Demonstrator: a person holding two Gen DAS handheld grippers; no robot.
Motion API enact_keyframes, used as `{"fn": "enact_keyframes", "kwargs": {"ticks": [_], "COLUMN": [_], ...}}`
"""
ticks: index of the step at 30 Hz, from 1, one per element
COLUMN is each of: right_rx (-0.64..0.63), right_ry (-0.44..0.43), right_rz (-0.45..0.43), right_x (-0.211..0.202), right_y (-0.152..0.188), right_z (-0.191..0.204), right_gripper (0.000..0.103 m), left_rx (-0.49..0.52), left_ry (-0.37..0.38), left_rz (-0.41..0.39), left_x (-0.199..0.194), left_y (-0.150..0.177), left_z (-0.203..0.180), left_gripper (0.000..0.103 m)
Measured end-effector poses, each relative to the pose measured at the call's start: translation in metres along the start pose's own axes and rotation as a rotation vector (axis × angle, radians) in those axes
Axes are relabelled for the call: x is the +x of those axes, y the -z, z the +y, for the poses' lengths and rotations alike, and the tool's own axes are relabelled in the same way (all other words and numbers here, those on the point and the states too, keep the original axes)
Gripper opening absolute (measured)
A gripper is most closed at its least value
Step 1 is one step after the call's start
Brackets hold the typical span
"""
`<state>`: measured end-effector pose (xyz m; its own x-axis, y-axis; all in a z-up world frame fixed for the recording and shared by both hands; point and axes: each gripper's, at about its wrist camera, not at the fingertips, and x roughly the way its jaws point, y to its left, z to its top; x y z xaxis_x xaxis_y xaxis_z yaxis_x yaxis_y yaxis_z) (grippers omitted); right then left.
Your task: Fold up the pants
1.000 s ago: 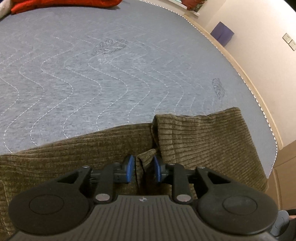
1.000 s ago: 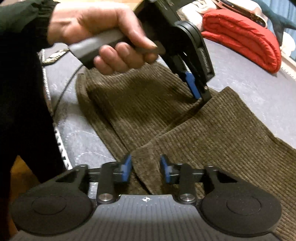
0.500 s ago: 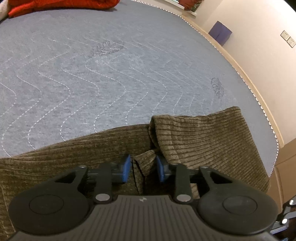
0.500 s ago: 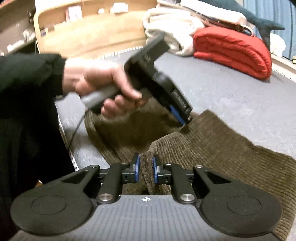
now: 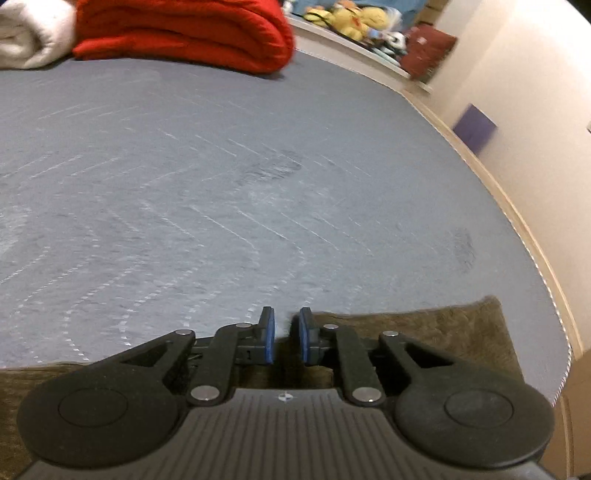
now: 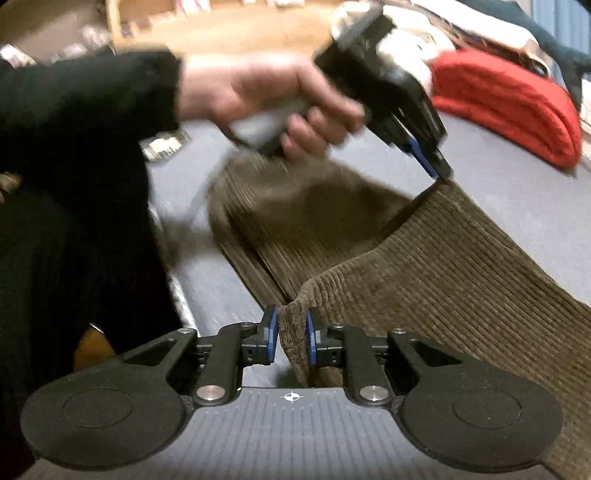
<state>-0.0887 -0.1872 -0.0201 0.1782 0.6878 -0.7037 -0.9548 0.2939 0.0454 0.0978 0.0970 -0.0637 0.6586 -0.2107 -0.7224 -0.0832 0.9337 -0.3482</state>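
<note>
In the left wrist view, the pants point(image 5: 436, 325) now show only as a low brown band along the bottom of the frame, while half a second ago they filled much more of the lower part; the mattress point(image 5: 221, 203) takes almost all the picture and the red blanket point(image 5: 184, 33) has come into the upper left. This means the camera has tipped up and the hem is being lifted from the bed, so I judge that the fold of the leg ends toward the waist has begun. The left gripper point(image 5: 287, 334) sits at bottom centre, its jaws closing to a narrow gap; the cloth between the pads is in shadow here, so the grip is probably there but not clear from this view. The right wrist view settles it: at upper right the left gripper point(image 6: 441, 170) pinches a corner of the pants point(image 6: 443, 266), which hang from it like a tent above the mattress point(image 6: 517, 192). The left hand point(image 6: 280, 96), in a dark sleeve point(image 6: 85, 110) at the upper left, holds its handle tilted down toward the cloth. At bottom centre the right gripper point(image 6: 290, 332) has a fold of the hem between its blue pads; the jaws are opening a little, yet the cloth looks clamped. Both views are blurred by motion.
</note>
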Motion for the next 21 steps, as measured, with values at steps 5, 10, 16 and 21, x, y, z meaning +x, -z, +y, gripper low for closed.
{"fn": "enact_keyframes", "kwargs": {"ticks": [5,10,16,21], "right_rx": [0.081,0.091,-0.003,0.036], "right_ry": [0.060,0.060,0.042,0.056], "right_rz": [-0.068,-0.065,-0.022,-0.033], "right_x": [-0.012,-0.015,-0.005,-0.007], "right_y": [-0.005,-0.004,-0.004,-0.004], "right_z": [-0.015,-0.021,-0.004,-0.009], "right_gripper": [0.045,0.048,0.048,0.048], "left_rx": [-0.030,0.080,0.197,0.219], "left_ry": [0.049,0.176,0.094,0.100], "left_rz": [0.009,0.110,0.145,0.088], "left_x": [-0.015,-0.007,0.021,0.003], "left_y": [-0.002,0.015,0.034,0.022], "left_z": [0.000,-0.021,-0.038,-0.040], "left_gripper": [0.034,0.036,0.037,0.009]}}
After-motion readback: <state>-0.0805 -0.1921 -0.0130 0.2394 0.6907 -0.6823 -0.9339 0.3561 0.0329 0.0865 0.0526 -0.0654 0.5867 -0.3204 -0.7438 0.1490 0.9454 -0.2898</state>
